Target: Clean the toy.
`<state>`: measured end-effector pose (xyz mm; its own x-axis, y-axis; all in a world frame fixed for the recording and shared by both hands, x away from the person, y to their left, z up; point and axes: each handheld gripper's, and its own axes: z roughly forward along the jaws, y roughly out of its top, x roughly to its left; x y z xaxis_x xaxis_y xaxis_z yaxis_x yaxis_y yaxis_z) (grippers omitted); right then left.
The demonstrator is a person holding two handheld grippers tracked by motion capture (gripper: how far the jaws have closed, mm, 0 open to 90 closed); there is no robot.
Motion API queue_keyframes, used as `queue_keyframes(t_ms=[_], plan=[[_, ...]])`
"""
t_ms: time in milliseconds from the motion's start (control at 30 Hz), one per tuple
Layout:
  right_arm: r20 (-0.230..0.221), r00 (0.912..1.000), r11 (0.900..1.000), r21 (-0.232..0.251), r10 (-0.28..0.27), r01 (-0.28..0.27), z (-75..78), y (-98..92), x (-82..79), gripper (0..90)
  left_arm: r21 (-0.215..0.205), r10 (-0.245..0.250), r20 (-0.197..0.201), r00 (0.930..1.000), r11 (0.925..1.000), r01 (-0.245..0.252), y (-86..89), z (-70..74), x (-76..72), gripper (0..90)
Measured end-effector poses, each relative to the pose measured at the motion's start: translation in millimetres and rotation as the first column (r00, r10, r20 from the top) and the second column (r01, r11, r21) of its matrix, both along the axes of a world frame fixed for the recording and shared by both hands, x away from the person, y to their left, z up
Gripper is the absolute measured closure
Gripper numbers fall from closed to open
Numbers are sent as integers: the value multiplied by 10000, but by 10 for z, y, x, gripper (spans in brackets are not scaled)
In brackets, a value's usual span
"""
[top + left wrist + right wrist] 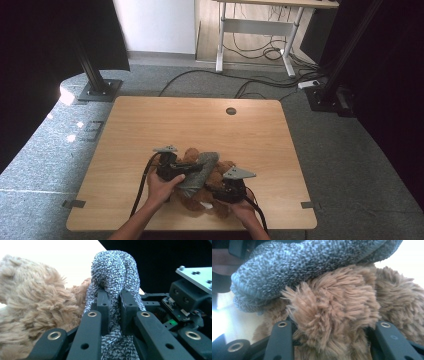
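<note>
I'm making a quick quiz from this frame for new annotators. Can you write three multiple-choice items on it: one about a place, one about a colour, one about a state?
1. Where on the table does the brown plush toy lie?
A. near the person's edge
B. at the far edge
C. by the round hole

2. What colour is the knitted cloth?
A. red
B. speckled grey
C. yellow

3. How do the left tongs stand?
A. wide open and empty
B. shut on the knitted cloth
C. shut on a cable

Key:
1 A: in the high view the toy sits close to the near edge, between the hands.
2 B: both gripper views show grey flecked knit.
3 B: in the left gripper view the jaws pinch a fold of the cloth.
</note>
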<state>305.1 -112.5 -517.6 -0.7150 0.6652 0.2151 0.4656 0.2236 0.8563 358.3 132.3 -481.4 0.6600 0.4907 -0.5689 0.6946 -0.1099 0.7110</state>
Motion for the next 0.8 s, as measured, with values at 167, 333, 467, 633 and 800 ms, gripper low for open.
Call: queue_keyframes(t_ms=[167, 333, 467, 633, 800], plan=[[236, 9997, 9999, -119, -112, 115, 5, -47, 132, 562, 124, 177, 3, 9998, 9998, -177, -86, -1, 185, 801], [445, 9980, 9989, -118, -444, 450, 2, -99, 283, 583, 264, 300, 144, 9994, 9992, -303, -185, 24, 368, 801], [718, 9938, 9958, -275, -847, 869, 3, -136, 343, 587, -91, 359, -167, 9992, 9993, -361, -230, 11, 457, 800], [1322, 9888, 9958, -504, -698, 770, -6, -126, 264, 590, 100, 40, -101, 9999, 9999, -39, -301, 176, 360, 792], [2109, 9745, 9915, -874, -764, 966, -11, -36, 95, 593, 796, -329, 265, 9991, 9964, 307, -499, 351, 269, 789]])
